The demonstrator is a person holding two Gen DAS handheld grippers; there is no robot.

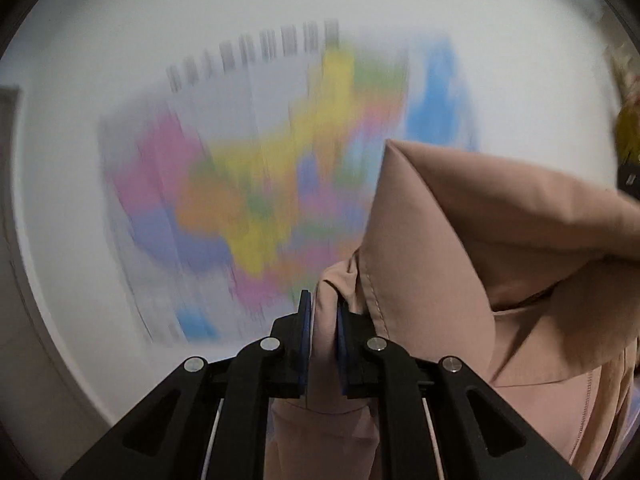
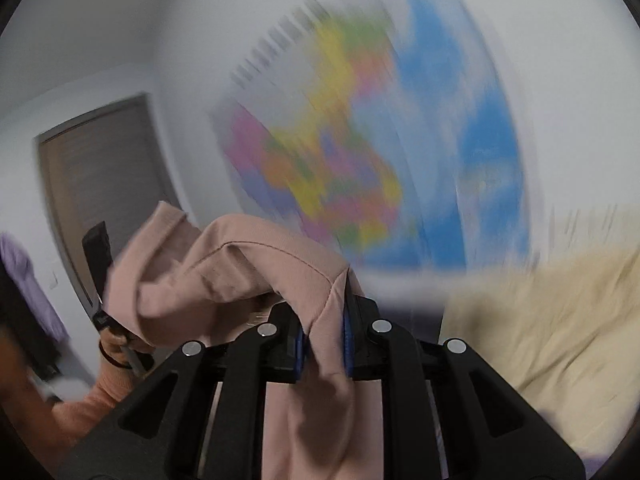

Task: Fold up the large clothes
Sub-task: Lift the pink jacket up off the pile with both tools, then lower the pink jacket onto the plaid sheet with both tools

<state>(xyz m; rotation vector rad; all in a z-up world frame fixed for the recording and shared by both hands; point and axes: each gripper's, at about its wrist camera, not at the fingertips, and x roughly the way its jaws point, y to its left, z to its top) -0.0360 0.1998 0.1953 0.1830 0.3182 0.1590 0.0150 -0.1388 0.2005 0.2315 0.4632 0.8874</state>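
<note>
A dusty-pink garment is held up in the air in front of a wall. My left gripper is shut on a bunched edge of it, and the cloth rises and spreads to the right. My right gripper is shut on another part of the same pink garment, which drapes over the fingers and stretches left. At the left edge of the right wrist view the other gripper shows, with a hand below it. Both views are blurred by motion.
A large colourful map hangs on the white wall ahead; it also shows in the right wrist view. A brown door is at the left. Cream bedding lies at the right. A purple cloth hangs at far left.
</note>
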